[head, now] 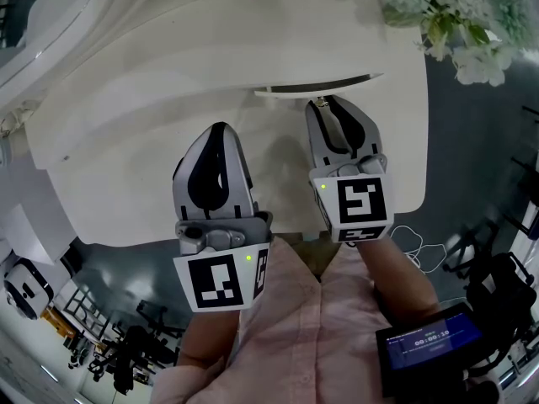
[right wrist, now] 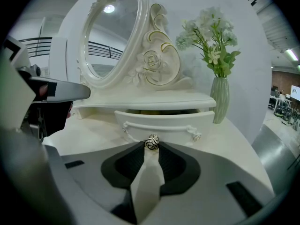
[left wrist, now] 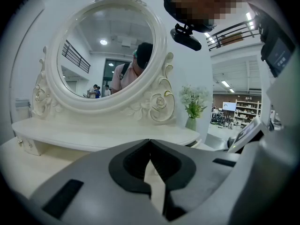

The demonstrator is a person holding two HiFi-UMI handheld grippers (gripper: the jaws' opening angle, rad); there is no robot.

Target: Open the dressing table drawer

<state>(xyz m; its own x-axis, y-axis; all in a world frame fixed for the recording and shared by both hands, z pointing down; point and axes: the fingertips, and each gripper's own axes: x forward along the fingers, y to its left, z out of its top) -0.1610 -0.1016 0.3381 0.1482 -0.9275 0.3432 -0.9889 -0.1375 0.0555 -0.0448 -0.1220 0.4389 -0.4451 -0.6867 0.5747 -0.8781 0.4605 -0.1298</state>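
Nearest you, your left gripper hangs over the dressing table with its jaws closed tip to tip and nothing between them; it has no part in this step.

To its right and a little farther, your right gripper has its jaws pinched on the small metal rose knob at the middle of the drawer. The drawer front stands slightly out from under the raised shelf at the table's far right, with a dark gap showing above it. I judge the pull has begun but is far from done.

Next, draw the knob straight toward you, level with the table top, so that the jaws don't slip off and the drawer doesn't bind.

Beyond stand the oval mirror and a vase of white flowers, just right of the drawer.
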